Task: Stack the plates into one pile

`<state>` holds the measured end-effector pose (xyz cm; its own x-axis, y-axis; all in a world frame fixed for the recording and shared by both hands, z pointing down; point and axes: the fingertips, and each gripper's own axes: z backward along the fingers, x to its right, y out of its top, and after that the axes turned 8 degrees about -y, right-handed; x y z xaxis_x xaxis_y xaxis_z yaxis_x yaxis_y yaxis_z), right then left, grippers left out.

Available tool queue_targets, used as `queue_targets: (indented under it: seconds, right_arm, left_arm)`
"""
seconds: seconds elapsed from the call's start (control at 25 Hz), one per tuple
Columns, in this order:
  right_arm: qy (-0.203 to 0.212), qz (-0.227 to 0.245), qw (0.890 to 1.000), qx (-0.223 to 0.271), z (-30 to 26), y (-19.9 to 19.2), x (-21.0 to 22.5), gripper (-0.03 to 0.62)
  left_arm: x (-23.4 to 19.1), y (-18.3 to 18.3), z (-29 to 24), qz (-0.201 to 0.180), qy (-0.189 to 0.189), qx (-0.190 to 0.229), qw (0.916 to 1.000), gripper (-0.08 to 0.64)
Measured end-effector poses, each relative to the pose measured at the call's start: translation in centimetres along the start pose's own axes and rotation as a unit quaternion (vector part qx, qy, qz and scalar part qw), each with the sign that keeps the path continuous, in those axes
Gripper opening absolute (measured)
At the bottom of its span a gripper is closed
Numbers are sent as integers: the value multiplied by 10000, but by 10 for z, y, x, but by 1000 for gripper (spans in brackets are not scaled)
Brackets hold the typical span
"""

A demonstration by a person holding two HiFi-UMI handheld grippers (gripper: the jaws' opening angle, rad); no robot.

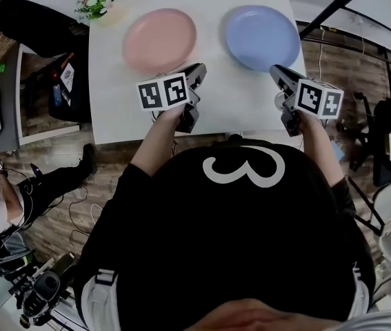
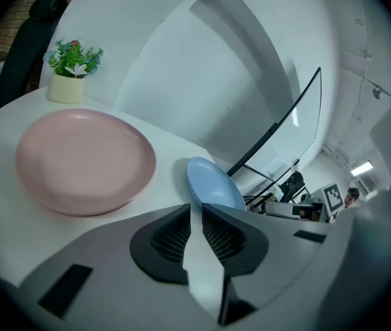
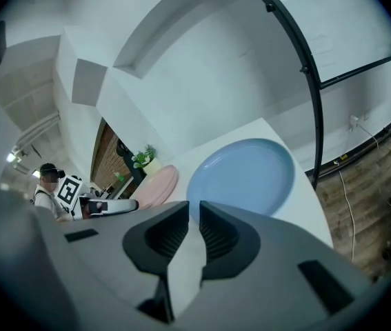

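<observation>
Jaws of my left gripper [image 1: 198, 72] and right gripper [image 1: 276, 72] stand a crack apart, empty. Pink plate [image 1: 159, 40] lies far left on the white surface [image 1: 231, 103], blue plate [image 1: 262, 37] to its right, not touching.

Left gripper [image 1: 198, 69] and right gripper [image 1: 275, 70] held forward on outstretched forearms, angled downward; jaws narrowly apart, empty.

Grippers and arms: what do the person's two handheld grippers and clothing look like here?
The left gripper and right gripper match: grey bodies with black ribbed jaw pads set in rounded black surrounds. Each carries a white cube printed with black square markers. The person wears a black top with a white looped mark, and the forearms are bare.
</observation>
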<state>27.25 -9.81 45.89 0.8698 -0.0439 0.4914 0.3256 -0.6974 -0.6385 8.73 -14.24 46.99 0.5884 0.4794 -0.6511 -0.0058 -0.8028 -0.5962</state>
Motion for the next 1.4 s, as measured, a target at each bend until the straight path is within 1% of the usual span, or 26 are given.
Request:
queue_targets:
  seconds: [0.2,0.32,0.44,0.52,0.68,0.8,1.08,1.28,1.4]
  right_arm:
    - [-161,-149,9997,108,12,8,38,41]
    - [-253,-284,9991,204,19,12,60,44]
    - [-362,-391,9983,253,24,13,79,82]
    - [-446,-474,9975,279,28,14,90,87]
    - [-668,-506,9962,231,26,11,109,92]
    - [-783,-539,9953,169,17,9,118,100]
    - [-863,-754,9934,-68,-6,8,131,100]
    - [-897,-821,9925,-106,-20,10,135,100]
    - [-1015,-841,9912,-112,-25,10,138,100]
  left_arm:
    - [12,0,-25,-13,33,-40,10000,87]
    - [21,-2,-37,-30,50,-62,10000,101]
    - [25,-5,-46,-102,123,-147,9998,114]
    - [26,-7,-51,-140,197,-224,9995,115]
    - [23,-8,-63,-13,238,-333,9992,114]
    - [18,-3,-70,57,214,-344,9992,114]
    - [4,10,-93,199,158,-466,9986,114]
    - [-6,12,-109,209,134,-588,9980,114]
    - [-12,11,-117,255,161,-636,9975,114]
